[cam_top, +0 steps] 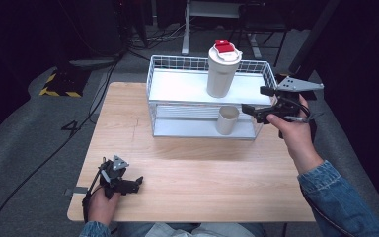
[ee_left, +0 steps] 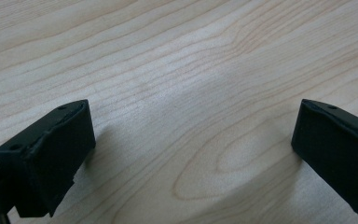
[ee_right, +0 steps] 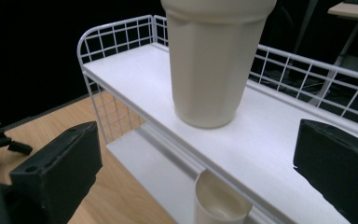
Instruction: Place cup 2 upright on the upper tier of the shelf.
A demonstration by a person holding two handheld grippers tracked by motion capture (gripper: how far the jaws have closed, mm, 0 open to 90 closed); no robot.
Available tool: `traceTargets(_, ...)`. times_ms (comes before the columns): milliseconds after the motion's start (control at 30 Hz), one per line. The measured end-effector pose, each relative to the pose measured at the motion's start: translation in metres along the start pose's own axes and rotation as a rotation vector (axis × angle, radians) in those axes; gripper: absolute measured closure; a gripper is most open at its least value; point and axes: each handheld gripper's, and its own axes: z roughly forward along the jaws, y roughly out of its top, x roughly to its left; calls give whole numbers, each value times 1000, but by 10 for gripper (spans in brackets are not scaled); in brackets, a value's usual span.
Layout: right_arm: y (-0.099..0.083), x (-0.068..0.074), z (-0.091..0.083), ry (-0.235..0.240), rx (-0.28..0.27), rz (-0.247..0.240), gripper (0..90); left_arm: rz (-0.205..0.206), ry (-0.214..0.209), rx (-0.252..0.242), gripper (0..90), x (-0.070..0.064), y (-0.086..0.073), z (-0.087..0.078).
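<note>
A tall cream tumbler [cam_top: 222, 74] [ee_right: 212, 60] with a red lid stands on the upper shelf of a white wire rack [cam_top: 177, 85] [ee_right: 130, 70] at the far side of the table. On the lower shelf below it sits a small open cream cup [cam_top: 227, 120] [ee_right: 219, 203]. My right gripper [cam_top: 255, 99] [ee_right: 196, 140] is held at the rack's right end, open, its jaws wide and pointing at the tumbler, nothing between them. My left gripper [cam_top: 138, 183] [ee_left: 193, 126] lies low over the near left of the wooden table [cam_top: 202, 168], open and empty.
The rack's wire rim [ee_right: 307, 74] rises around the upper shelf. Grey floor surrounds the table, with a yellow-and-black striped plate [cam_top: 59, 84] and cables [cam_top: 94, 103] at the far left. A white desk frame [cam_top: 187, 29] stands behind the rack.
</note>
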Motion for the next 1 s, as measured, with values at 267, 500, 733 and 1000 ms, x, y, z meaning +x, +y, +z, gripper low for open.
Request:
traceTargets(267, -26, -2, -21, 13, 30, 21, 22, 0, -7, 2, 0, 0, -1, -1)
traceTargets(500, -51, 2, -31, 19, 83, 49, 24, 2, -1, 1, 0, 1, 0, 0)
traceTargets(733, -71, 9, -34, 20, 126, 29, 26, 3, -1, 1, 0, 1, 0, 0)
traceTargets(1000, -99, 17, -31, 38, 184, 33, 27, 2, -5, 5, 0, 1, 0, 0)
